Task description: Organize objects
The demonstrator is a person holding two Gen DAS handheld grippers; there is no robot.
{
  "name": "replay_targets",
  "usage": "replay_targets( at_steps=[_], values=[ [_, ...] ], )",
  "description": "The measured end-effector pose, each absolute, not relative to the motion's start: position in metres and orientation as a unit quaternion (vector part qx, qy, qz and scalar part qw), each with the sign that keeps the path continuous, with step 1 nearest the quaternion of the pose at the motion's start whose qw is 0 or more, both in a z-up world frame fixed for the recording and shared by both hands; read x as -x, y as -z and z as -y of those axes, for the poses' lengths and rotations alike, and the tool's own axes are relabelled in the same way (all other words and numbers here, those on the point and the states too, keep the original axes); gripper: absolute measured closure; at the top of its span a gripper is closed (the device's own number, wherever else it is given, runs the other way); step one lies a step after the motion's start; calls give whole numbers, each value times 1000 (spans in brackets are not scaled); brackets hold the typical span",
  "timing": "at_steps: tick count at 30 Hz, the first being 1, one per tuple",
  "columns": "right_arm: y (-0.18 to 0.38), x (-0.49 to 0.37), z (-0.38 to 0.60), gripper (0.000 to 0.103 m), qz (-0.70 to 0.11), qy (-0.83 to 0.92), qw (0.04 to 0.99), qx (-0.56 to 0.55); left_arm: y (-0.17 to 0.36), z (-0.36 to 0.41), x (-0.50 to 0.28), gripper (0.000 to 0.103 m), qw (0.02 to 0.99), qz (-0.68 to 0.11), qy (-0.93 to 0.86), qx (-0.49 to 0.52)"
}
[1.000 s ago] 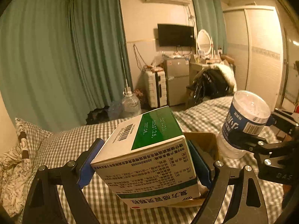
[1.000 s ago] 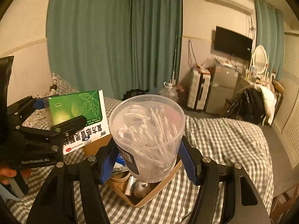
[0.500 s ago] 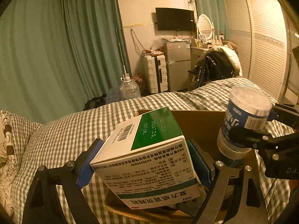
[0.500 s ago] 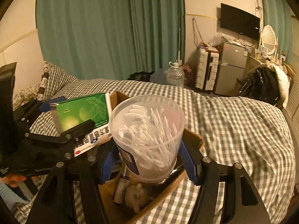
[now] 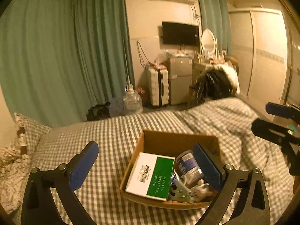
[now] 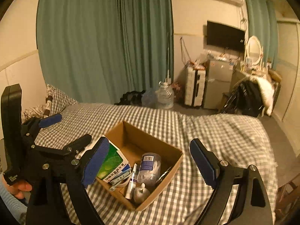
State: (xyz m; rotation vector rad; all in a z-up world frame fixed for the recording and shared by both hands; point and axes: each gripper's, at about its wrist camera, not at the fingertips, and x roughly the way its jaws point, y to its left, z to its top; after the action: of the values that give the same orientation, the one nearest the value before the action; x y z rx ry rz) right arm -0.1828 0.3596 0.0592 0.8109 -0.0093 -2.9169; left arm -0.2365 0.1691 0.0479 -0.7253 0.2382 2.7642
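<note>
Grey-and-white checked bed [image 5: 112, 131] carries the cardboard box [image 5: 168, 140] in the near middle, and inside lie the green-and-white carton [image 5: 151, 176] on the left and the clear tub [image 6: 150, 166] on its side to the right. Left gripper [image 5: 146, 165] and right gripper [image 6: 150, 161] hover above, jaws opening, nothing between them. Drop-off step looks finished; next, pull clear and seek another stray item.

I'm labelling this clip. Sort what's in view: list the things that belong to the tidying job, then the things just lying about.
Job:
- cardboard box
- green medicine box inside it
- clear tub with blue label inside it
- left gripper, right gripper, jaws opening, nothing between them

Lying about:
- water jug
- suitcase
- pillow
- TV
</note>
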Motion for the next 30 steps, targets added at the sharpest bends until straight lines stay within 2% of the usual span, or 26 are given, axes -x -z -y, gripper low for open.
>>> replay_targets(
  at_steps=[6, 10, 15, 22, 30],
  values=[
    [-125, 117, -340, 0, -13, 975, 38, -218, -114, -148, 181, 0, 125, -74, -970, 197],
    [-155, 75, -325, 0, -30, 982, 22, -186, -145, -132, 147, 0, 122, -56, -976, 170],
    [-166, 40, -314, 0, -31, 987, -1, -157, -152, -117, 120, 0, 113, -35, -982, 148],
    [-126, 29, -305, 0, -9, 988, -4, -157, -113, -104, 111, 0, 89, 16, -984, 153],
    [-23, 64, -302, 0, 2, 981, -13, -192, -26, -111, 127, 0, 49, 11, -979, 196]
  ],
)
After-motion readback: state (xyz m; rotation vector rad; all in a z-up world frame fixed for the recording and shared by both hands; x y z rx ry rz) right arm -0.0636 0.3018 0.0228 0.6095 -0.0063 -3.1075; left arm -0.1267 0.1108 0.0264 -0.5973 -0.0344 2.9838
